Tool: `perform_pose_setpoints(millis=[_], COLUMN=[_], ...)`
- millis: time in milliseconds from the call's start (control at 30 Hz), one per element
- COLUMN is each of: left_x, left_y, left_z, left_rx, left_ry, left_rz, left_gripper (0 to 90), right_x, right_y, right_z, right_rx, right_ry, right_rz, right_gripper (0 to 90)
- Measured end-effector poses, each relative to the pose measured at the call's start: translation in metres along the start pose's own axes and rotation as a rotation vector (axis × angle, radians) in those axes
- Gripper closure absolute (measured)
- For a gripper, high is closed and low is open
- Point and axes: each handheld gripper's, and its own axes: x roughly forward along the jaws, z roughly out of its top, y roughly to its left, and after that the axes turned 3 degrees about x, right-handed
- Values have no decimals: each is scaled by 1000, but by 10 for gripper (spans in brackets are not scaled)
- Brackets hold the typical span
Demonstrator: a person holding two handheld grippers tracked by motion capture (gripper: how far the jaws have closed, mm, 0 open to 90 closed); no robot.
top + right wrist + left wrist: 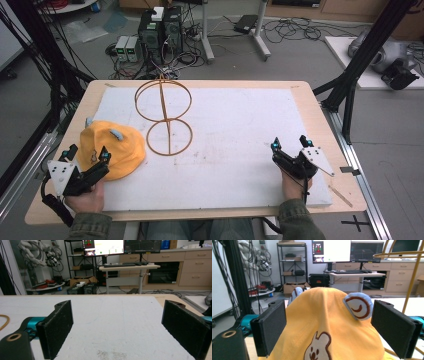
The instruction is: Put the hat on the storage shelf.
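Left tool (87, 156) at the yellow hat (122, 145), not gripping.
My jaws wide open astride it; right tool (291, 145) open over bare bench (305, 100).

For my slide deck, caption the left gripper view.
Open left gripper straddling a yellow hat with blue ears, wire stand behind.

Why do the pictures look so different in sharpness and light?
In the high view, light is even and soft, the picture slightly coarse; the yellow hat and wire stand cast only faint shadows. In the left gripper view, the hat is crisp while the monitor glares white. In the right gripper view, the near black fingers look slightly soft.
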Motion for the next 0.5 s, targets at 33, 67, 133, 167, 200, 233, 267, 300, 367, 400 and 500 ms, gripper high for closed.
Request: perform_pose_setpoints(millis=[33, 67, 133, 167, 200, 233, 267, 300, 367, 400, 500], left_x=[1, 1, 3, 5, 6, 9, 9, 12, 17, 17, 20], left_y=[0, 0, 0, 0, 0, -1, -1, -2, -2, -2, -1], left_z=[0, 0, 1, 1, 1, 1, 1, 1, 0, 0, -5], left_rx=[-2, -2, -8, -9, -6, 8, 8, 15, 7, 7, -1], left_ry=[2, 2, 11, 17, 24, 39, 39, 56, 94, 94, 148], left_rz=[-8, -8, -20, -25, -28, -32, -32, -32, -41, -41, -37], left_gripper=[136, 136, 136, 136, 136, 144, 155, 168, 223, 237, 276], right_x=[0, 0, 0, 0, 0, 0, 0, -1, -1, -1, -2], right_y=[0, 0, 0, -1, -1, -1, -1, -1, -1, -1, -2], right_z=[0, 0, 0, 0, 0, 0, 1, 1, 1, 1, 1], right_rx=[2, 2, 6, 8, 10, 6, 11, 9, 13, 13, 11], right_ry=[-4, -3, 0, 0, 0, -2, -3, -5, -5, -5, -7], right_rz=[0, 0, 1, 1, 0, -1, 0, 0, -1, -1, -5], right_gripper=[100, 100, 100, 100, 100, 100, 100, 100, 100, 100, 100])
